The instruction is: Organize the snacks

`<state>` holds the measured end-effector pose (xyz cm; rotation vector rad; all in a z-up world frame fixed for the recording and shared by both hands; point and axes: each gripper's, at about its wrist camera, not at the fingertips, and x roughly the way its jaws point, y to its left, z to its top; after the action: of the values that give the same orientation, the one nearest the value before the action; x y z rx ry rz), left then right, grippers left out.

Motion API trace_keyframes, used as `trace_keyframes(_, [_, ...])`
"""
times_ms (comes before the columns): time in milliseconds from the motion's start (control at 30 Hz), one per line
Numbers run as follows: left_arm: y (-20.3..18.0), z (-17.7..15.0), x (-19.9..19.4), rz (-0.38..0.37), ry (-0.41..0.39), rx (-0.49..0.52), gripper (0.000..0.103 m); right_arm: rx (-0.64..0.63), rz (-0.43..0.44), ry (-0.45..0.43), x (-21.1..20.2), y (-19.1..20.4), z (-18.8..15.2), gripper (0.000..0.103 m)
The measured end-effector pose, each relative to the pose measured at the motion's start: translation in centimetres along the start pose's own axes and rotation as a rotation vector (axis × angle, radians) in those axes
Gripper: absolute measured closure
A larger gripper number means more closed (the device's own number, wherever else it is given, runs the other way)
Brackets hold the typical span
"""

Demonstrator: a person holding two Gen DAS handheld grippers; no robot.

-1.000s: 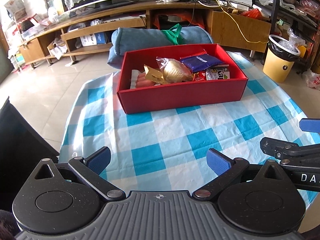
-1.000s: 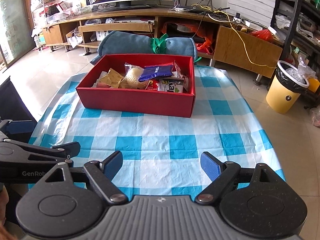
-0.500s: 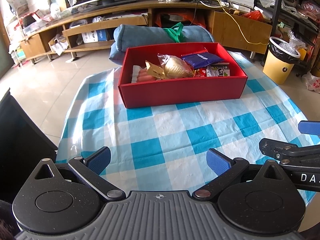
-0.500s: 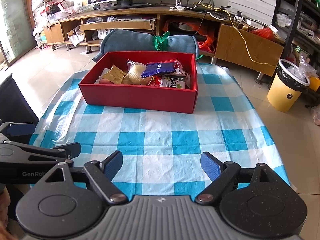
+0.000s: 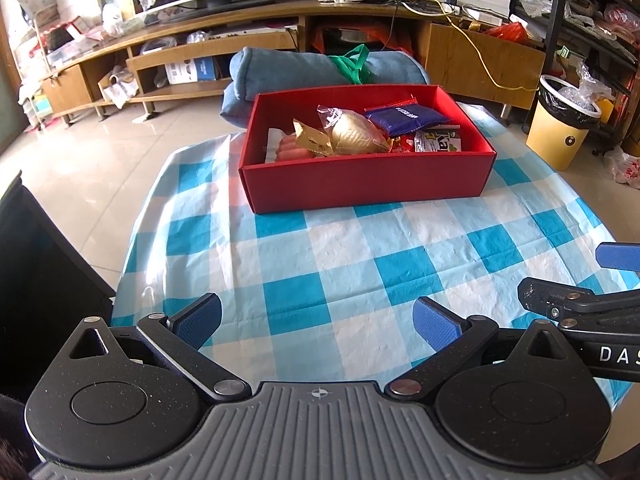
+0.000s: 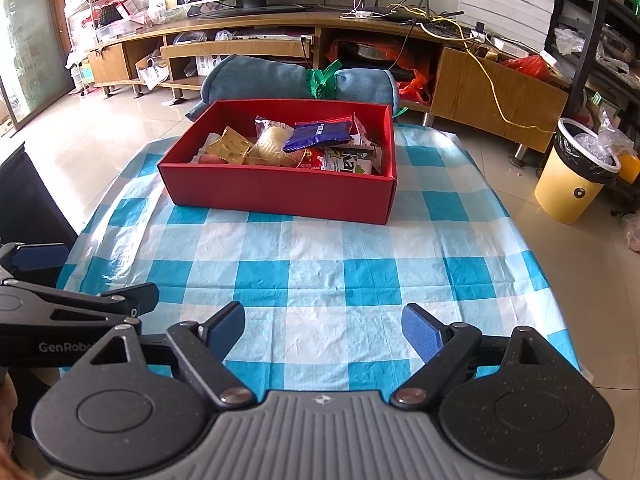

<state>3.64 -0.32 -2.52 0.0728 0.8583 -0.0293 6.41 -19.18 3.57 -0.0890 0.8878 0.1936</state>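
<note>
The red box [image 5: 366,178] sits at the far middle of the checked tablecloth [image 5: 360,264], its long axis running left to right, with the snacks piled inside: one gold-wrapped round snack [image 5: 358,136], one dark blue packet [image 5: 406,117], one gold foil packet [image 5: 310,141], one white-and-green packet [image 5: 440,142], plus pink sausages [image 5: 290,152] and red wrappers too overlapped to count. It lies straight ahead of both grippers and well apart from them, across bare cloth. The left gripper [image 5: 316,322] and right gripper [image 6: 322,330] hover side by side at the near edge, each with blue pads spread wide and nothing between them. Neither looks clearly nearer; the box's right end faces the right gripper.
</note>
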Motion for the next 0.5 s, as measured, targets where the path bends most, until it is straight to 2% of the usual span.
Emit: trace_keyframes(500, [0.25, -0.02, 0.01, -0.002, 0.003, -0.004, 0.0, -0.001, -0.001, -0.002, -0.01, 0.15, 0.05, 0.021])
